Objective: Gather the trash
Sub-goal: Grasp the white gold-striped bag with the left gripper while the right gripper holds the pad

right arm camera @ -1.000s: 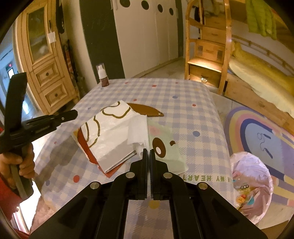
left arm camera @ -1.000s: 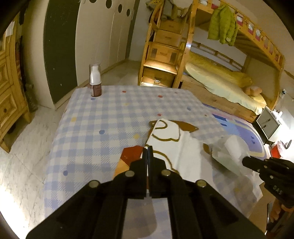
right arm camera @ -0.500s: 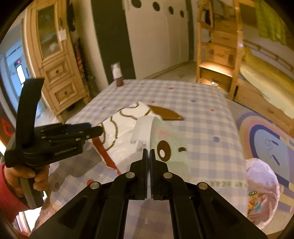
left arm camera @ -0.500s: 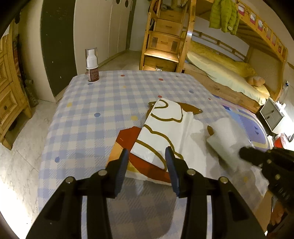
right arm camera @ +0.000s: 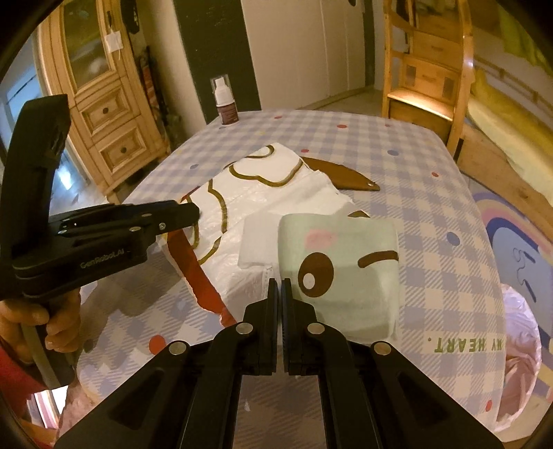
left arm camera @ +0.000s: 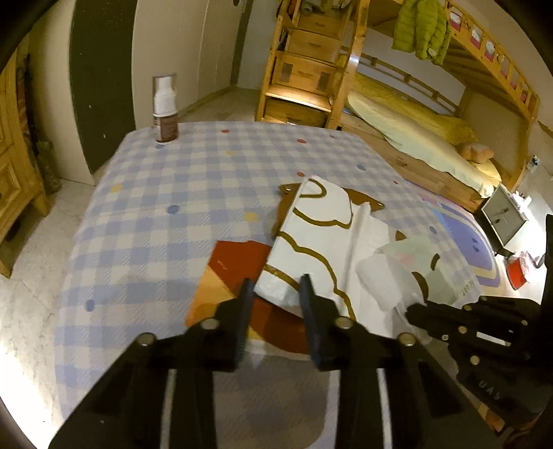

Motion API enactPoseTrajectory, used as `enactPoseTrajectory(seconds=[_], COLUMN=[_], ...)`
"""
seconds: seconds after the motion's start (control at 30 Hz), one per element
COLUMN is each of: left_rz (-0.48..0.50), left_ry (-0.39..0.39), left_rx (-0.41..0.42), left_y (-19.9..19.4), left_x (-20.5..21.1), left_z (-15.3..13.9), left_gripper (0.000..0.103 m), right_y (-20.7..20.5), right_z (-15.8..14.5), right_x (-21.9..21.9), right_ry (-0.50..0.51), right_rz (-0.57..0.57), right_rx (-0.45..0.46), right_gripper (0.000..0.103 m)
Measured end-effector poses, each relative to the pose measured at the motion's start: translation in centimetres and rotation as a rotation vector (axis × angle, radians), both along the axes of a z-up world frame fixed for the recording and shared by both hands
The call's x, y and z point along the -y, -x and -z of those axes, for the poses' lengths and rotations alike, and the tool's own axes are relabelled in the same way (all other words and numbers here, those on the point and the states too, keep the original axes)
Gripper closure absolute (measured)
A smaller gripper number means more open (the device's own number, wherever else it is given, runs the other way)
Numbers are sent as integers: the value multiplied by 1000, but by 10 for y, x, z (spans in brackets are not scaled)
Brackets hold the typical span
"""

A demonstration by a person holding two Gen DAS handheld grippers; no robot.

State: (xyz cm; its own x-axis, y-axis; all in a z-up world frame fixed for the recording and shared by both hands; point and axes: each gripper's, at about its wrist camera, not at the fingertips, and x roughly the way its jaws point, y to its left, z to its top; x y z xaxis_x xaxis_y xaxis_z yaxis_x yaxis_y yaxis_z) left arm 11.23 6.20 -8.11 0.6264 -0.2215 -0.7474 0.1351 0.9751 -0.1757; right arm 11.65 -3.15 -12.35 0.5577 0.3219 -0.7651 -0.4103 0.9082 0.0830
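A child's bedroom, with a table [left arm camera: 145, 214] covered by a blue-and-white checked cloth with coloured dots in the foreground. On the cloth lies a white plastic bag [left arm camera: 321, 238] printed with brown looping outlines, spread flat over a red-and-orange sheet [left arm camera: 238, 262]; a brown ear-shaped flap [right arm camera: 340, 172] projects from under its far edge. On the bag's right part rest a folded white tissue [right arm camera: 257, 238] and, touching it, a pale green packet [right arm camera: 340, 255] printed with a brown eye, a wink and a pink cheek.

The left gripper [left arm camera: 276, 293] is released: its fingers [left arm camera: 243, 307] stand apart on either side of the bag's near left corner, which sits between them; whether they touch it cannot be told. The right gripper [right arm camera: 279, 286] is clenched, its two fingers pressed together at the near edge of the bag, just beside the tissue and the green packet; whether any plastic is pinched between them cannot be told.

At the far left corner of the table stands an upright pump bottle [left arm camera: 165, 110] with a clear cap and brown label. Beyond the table are a wooden bunk bed [left arm camera: 432, 134] with stair drawers and a green jacket [left arm camera: 421, 31] hanging from its upper rail. On the floor to the table's right sits a bin lined with a pale plastic bag [right arm camera: 518, 349].
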Motion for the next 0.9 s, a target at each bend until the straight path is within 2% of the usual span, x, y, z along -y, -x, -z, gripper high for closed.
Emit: enactPoseTrajectory(seconds=[0.03, 0.07, 0.17, 0.3, 0.4, 0.5, 0.63, 0.77, 0.9], left_rz=[12, 22, 27, 3, 6, 31, 103, 194, 267], left_ry=[-1, -2, 7, 0, -17, -31, -73, -125, -111], left_rx=[-2, -5, 6, 65, 116, 156, 227, 252, 222], left_y=[0, -1, 3, 14, 23, 29, 39, 44, 42], left_x=[3, 5, 9, 11, 16, 26, 60, 97, 127], left_z=[0, 1, -3, -20, -39, -54, -71, -71, -59], left_gripper=[93, 97, 102, 103, 103, 103, 103, 103, 103], right_y=[0, -1, -3, -3, 4, 8, 16, 21, 26], right_z=[0, 1, 0, -6, -21, -31, -32, -25, -15], right_x=[1, 1, 6, 12, 31, 48, 76, 92, 104], right_ry=[-7, -14, -40, -55, -84, -100, -140, -154, -146], right_rz=[2, 3, 5, 26, 74, 112, 171, 200, 211], right_rx=[-3, -6, -19, -10, 34, 56, 46, 15, -32], right_gripper=[101, 101, 101, 101, 101, 102, 101, 101, 101])
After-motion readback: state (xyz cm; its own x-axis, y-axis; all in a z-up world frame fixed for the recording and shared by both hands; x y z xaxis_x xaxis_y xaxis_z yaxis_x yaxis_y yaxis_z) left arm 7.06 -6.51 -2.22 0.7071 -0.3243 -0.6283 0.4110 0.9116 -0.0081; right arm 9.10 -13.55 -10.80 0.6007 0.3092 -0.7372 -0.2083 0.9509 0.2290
